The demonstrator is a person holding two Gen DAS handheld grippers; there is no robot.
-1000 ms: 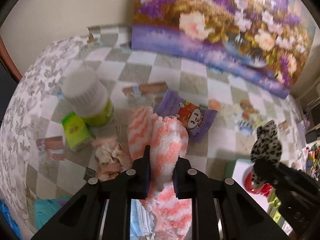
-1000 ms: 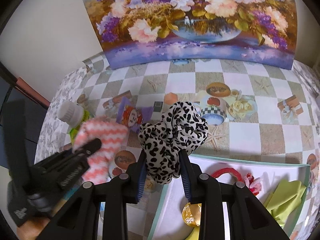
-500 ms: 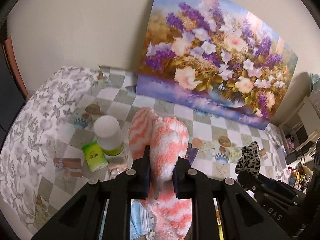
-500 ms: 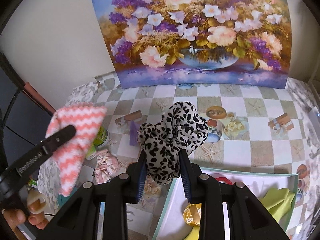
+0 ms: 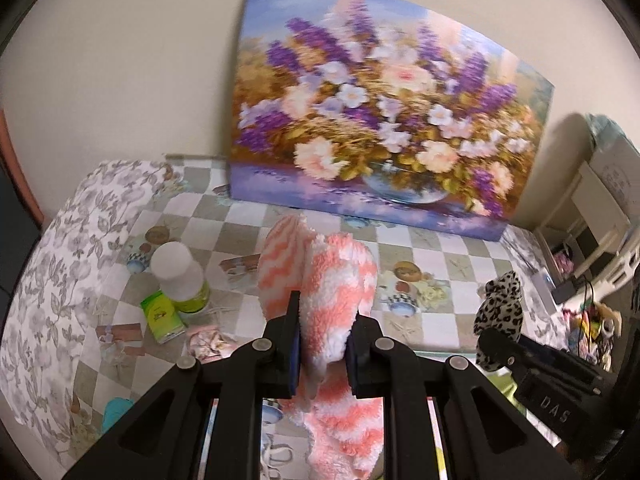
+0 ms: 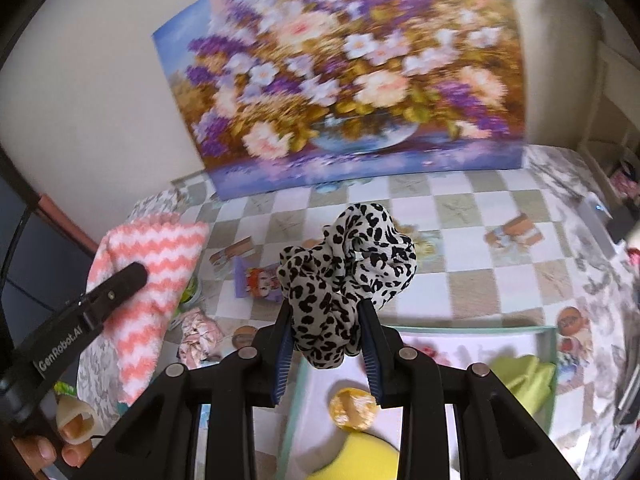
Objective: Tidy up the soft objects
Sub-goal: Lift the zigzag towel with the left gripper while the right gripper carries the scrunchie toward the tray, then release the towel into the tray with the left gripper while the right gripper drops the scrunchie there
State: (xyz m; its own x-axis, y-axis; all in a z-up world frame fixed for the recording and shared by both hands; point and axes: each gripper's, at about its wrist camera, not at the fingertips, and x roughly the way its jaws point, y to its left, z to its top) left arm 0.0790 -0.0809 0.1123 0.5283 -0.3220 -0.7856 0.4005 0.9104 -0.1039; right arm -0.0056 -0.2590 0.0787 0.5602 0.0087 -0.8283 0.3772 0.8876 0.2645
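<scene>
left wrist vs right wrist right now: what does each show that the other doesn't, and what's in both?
Left wrist only: the green packet beside the white-capped bottle, and the left hand-held gripper seen from behind, shut on the pink striped sock.

Right wrist only: inside of the tray, holding a green cloth and yellow items, plus the purple snack pack. The right hand-held gripper is shut on the leopard scrunchie.

Both: sock, scrunchie, flower painting, checkered tablecloth, pink floral scrunchie.

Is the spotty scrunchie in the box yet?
Not yet. The leopard-print scrunchie is pinched in the right gripper, held up above the box.
</scene>
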